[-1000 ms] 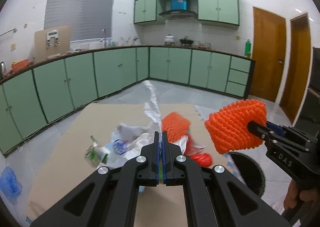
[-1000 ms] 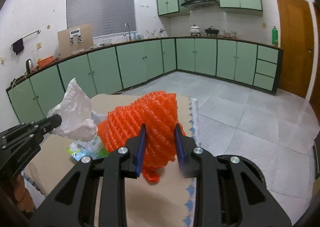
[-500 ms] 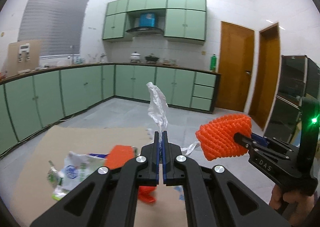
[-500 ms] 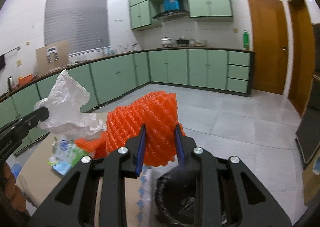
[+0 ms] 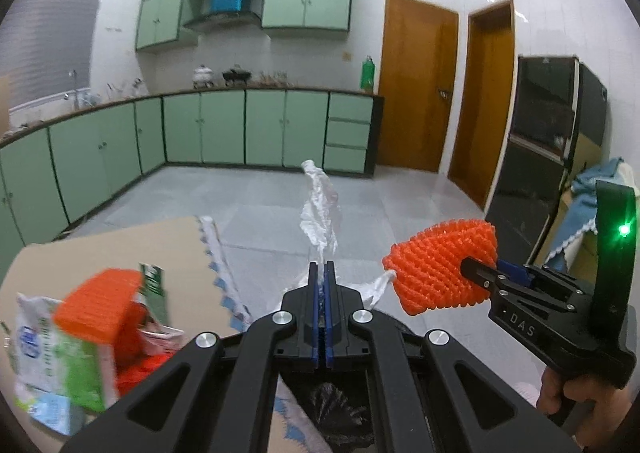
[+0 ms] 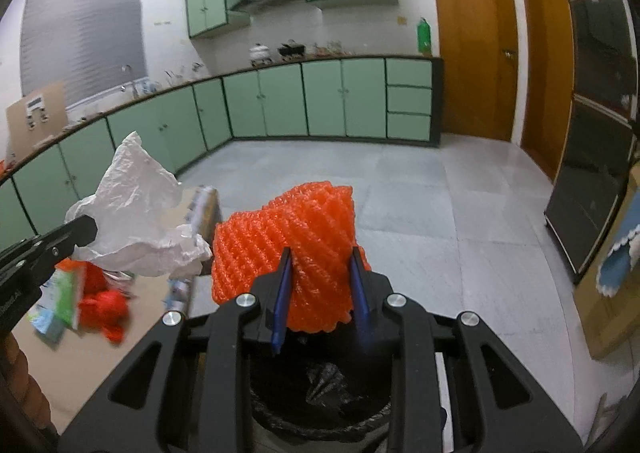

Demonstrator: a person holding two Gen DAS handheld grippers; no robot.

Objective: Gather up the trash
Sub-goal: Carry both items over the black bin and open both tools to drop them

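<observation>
My left gripper (image 5: 322,267) is shut on a crumpled white plastic bag (image 5: 320,209), which also shows in the right wrist view (image 6: 136,209). My right gripper (image 6: 320,257) is shut on an orange foam net (image 6: 296,245), seen in the left wrist view (image 5: 440,265) at the right. Both grippers hang above a black-lined trash bin (image 6: 320,409), which shows below the left fingers too (image 5: 336,409). More trash lies on the cardboard (image 5: 100,253): an orange foam net (image 5: 100,297) and a green and white carton (image 5: 68,365).
The cardboard sheet lies on a grey tiled floor (image 6: 420,189). Green cabinets (image 5: 240,129) run along the far walls. A black cabinet (image 5: 552,149) and wooden doors (image 5: 416,81) stand at the right. A blue cloth (image 5: 592,205) hangs at the far right.
Both grippers have swung right, away from the trash pile on the cardboard, carrying the bag and the net. The black bin has come into view directly below them.
</observation>
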